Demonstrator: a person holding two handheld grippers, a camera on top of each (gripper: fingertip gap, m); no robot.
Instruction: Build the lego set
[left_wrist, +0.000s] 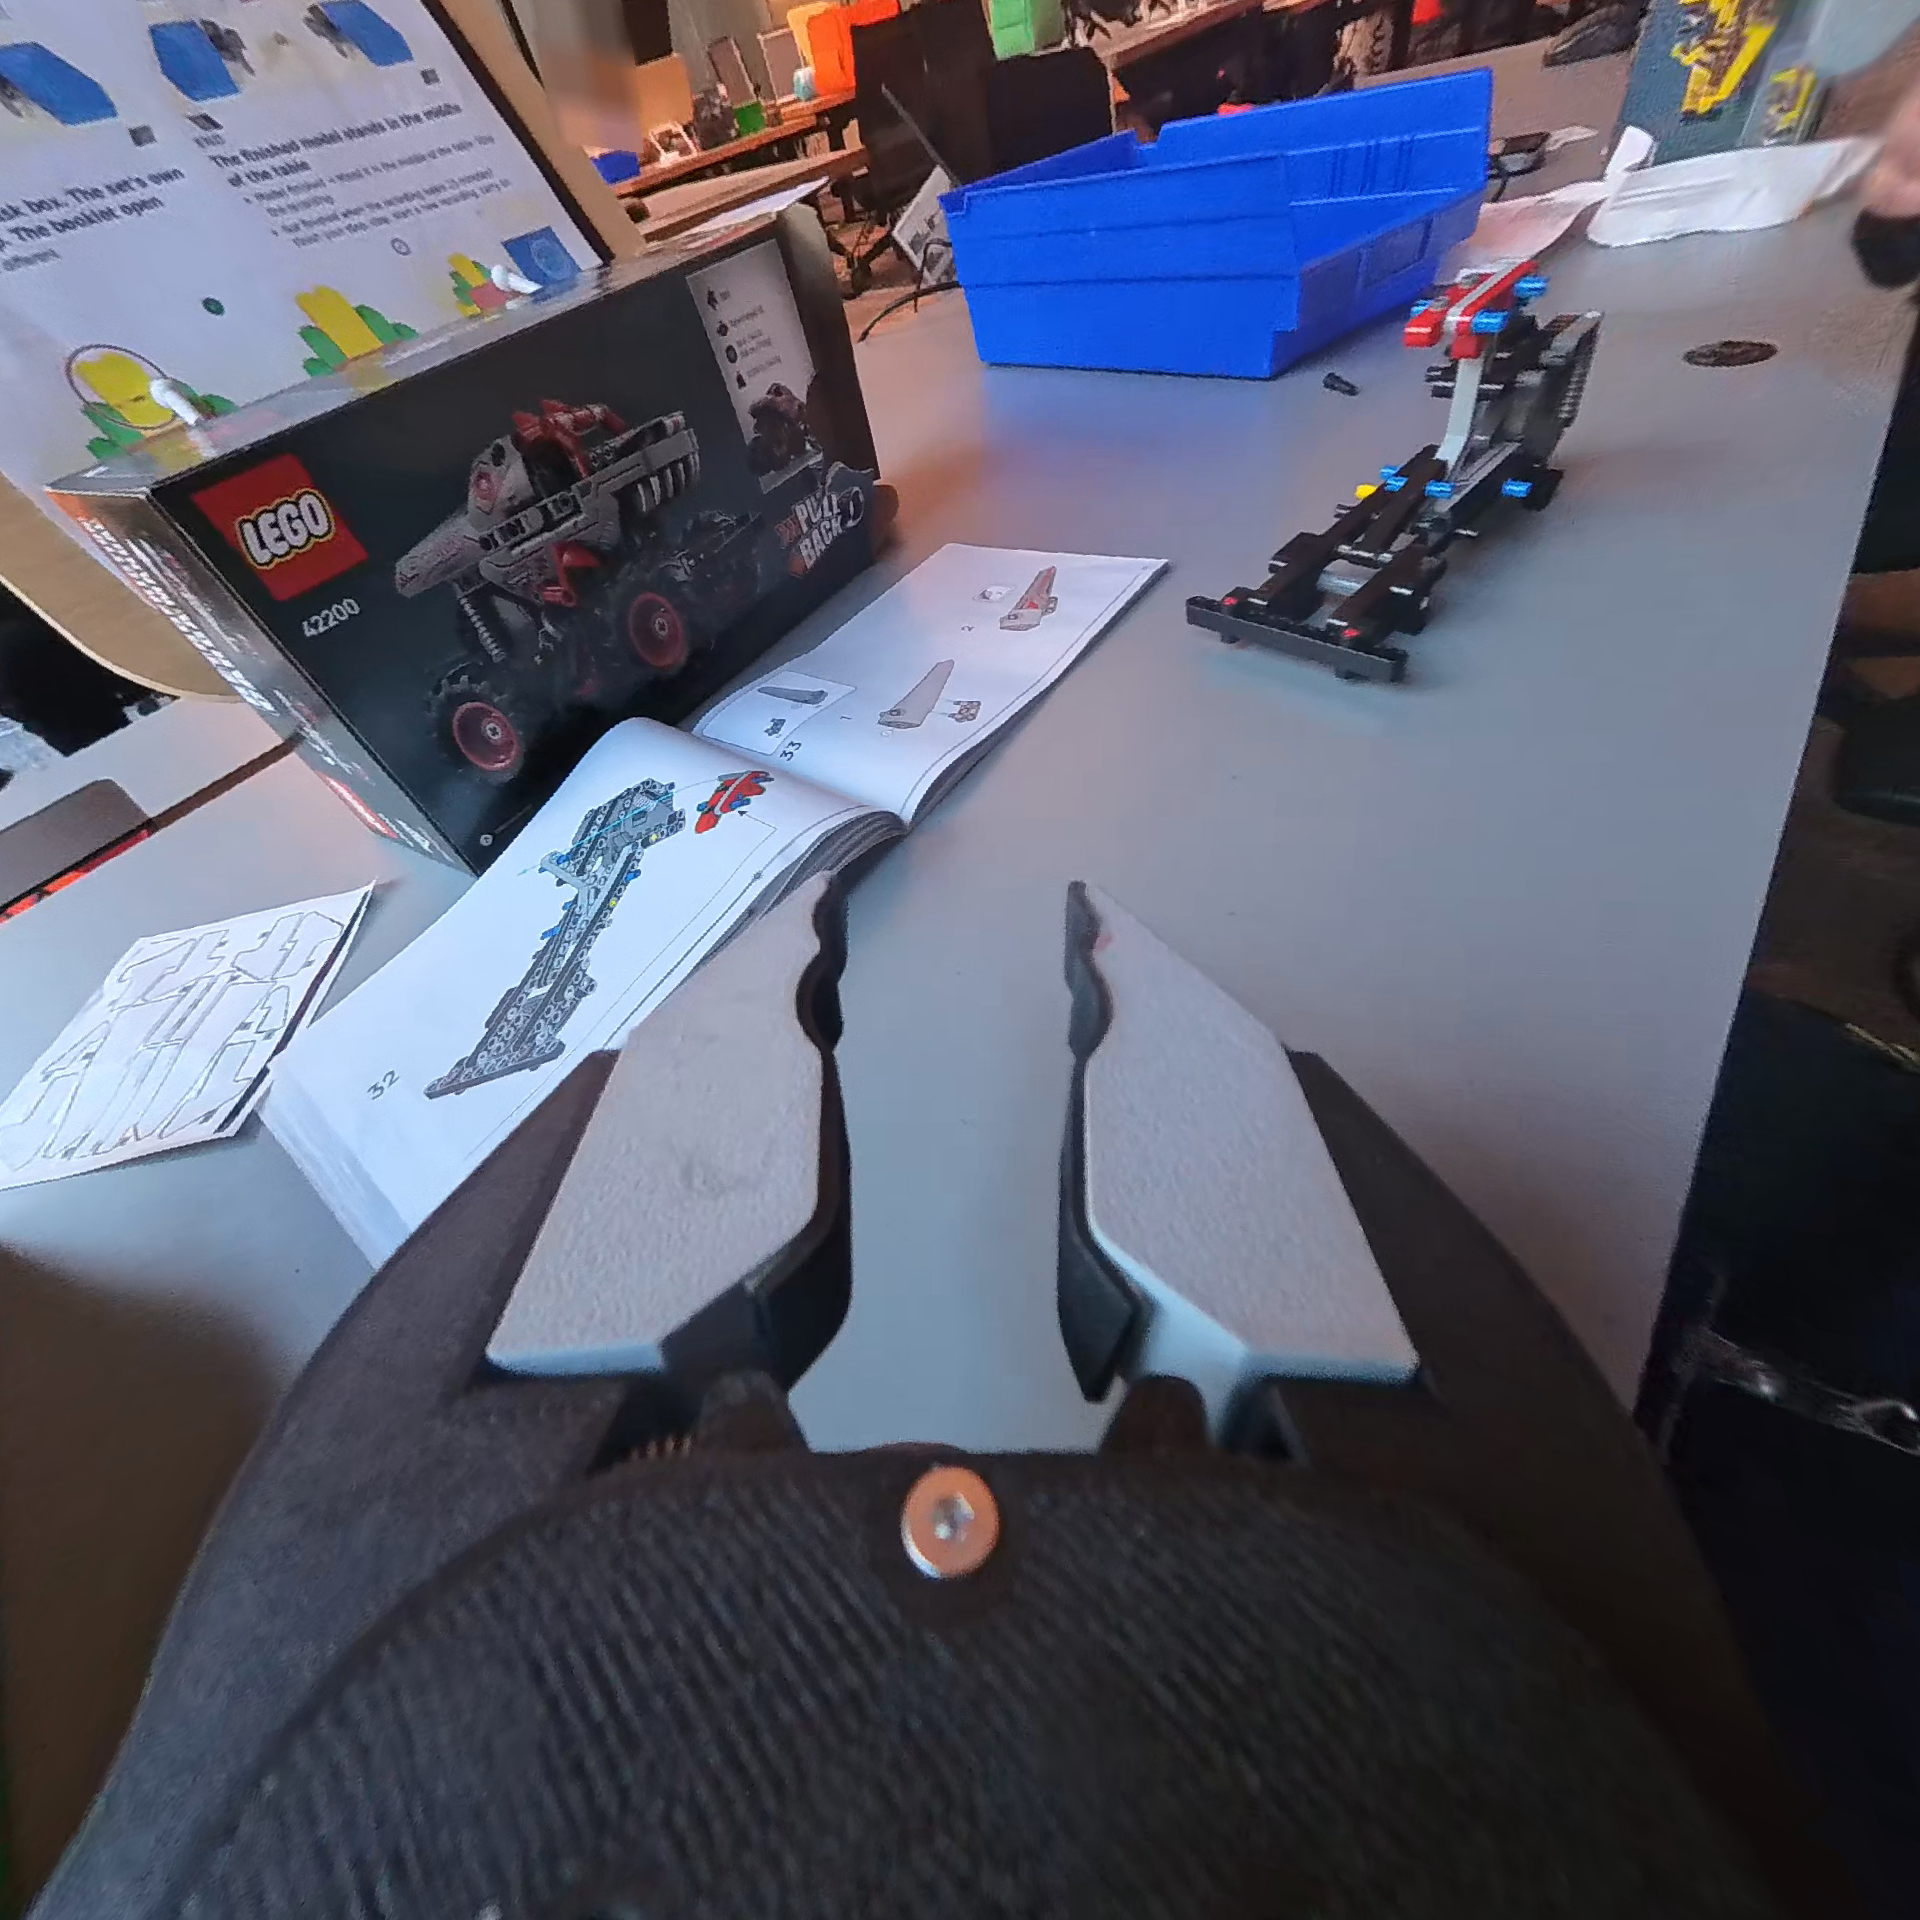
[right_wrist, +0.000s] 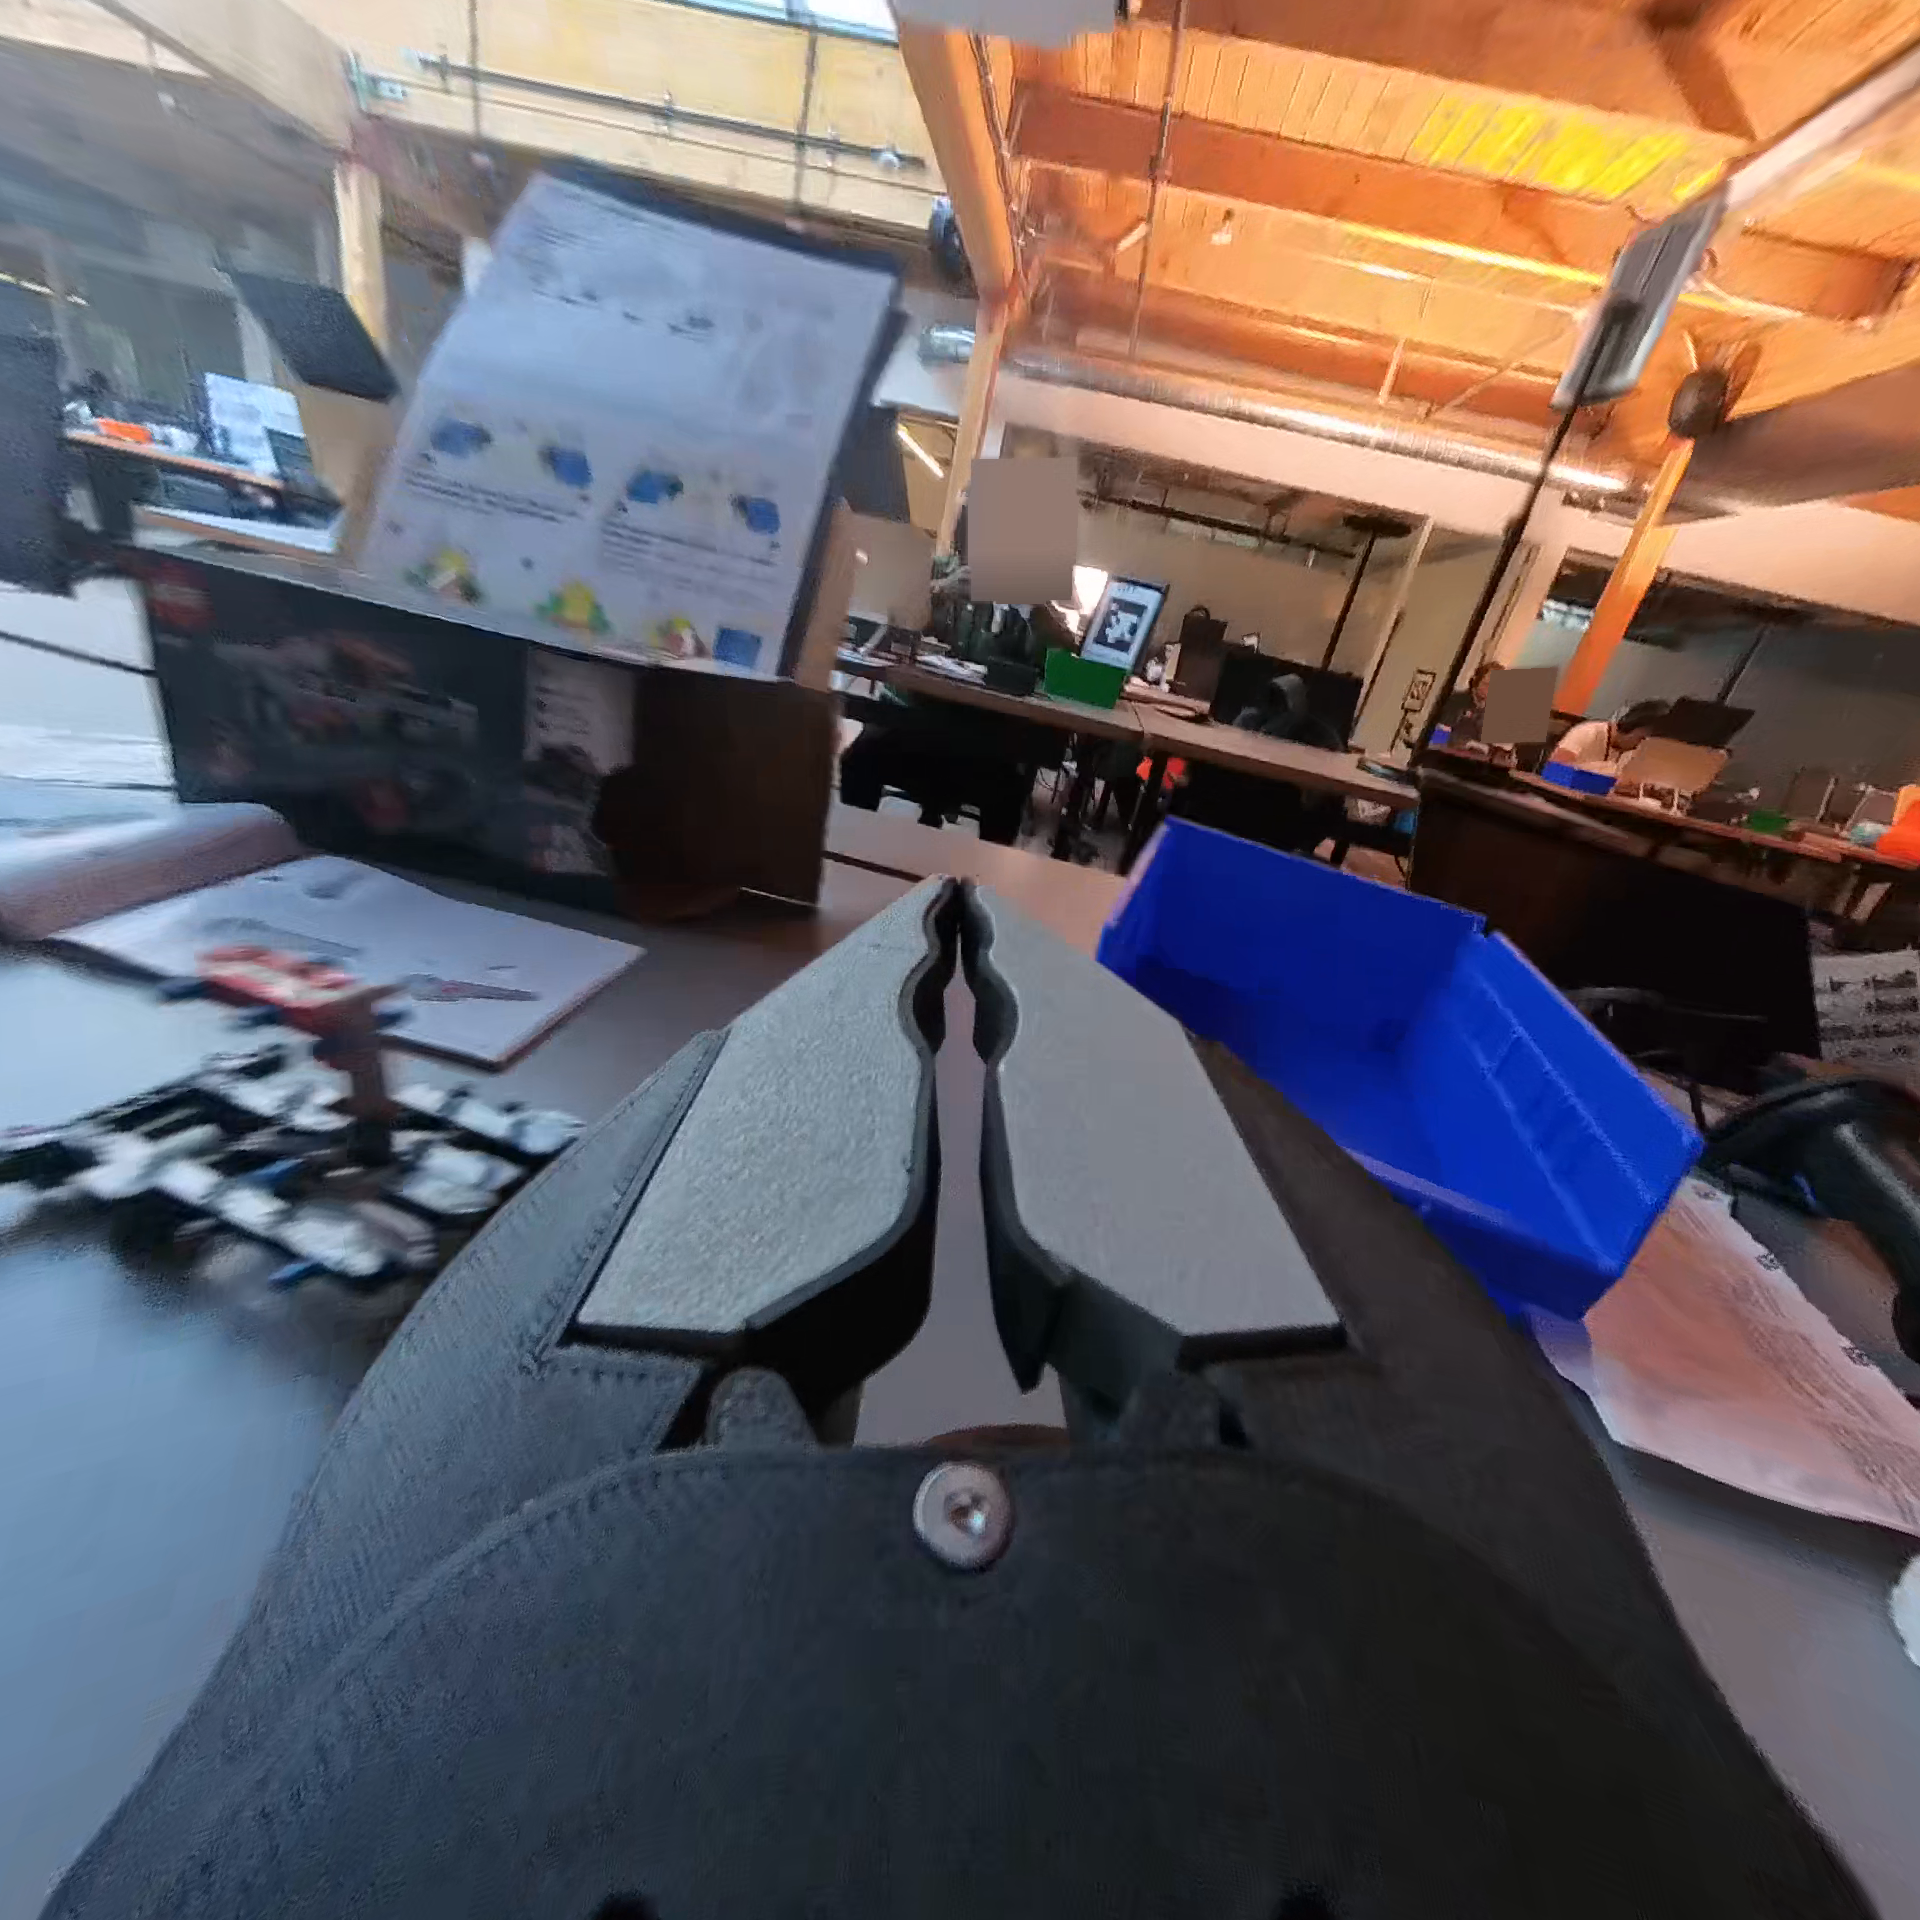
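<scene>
Ahead and to the right of the left gripper (left_wrist: 951, 914), whose jaws stand parted and empty above the bare desk (left_wrist: 1299, 935), lies the partly built model (left_wrist: 1423, 488): a long dark chassis frame with blue pins along its sides and a red piece raised at its far end, but no wheels or body panels that show. Judged against the truck pictured on the set box (left_wrist: 499, 582), which stands beyond the jaws to the left, most of the build seems left to do. The open instruction booklet (left_wrist: 727, 831) lies just past the left jaw tip, with a sticker sheet (left_wrist: 177, 1029) farther left. A blue bin (left_wrist: 1226, 249) sits well beyond the jaws, its contents hidden; one small dark pin (left_wrist: 1340, 382) lies loose near it. The right gripper (right_wrist: 958, 904) is clenched on nothing visible, raised over the desk with the model low to its left and the bin to its right. The desk is smooth and grey, in an open workshop with wooden ceiling beams, other desks and seated people.
</scene>
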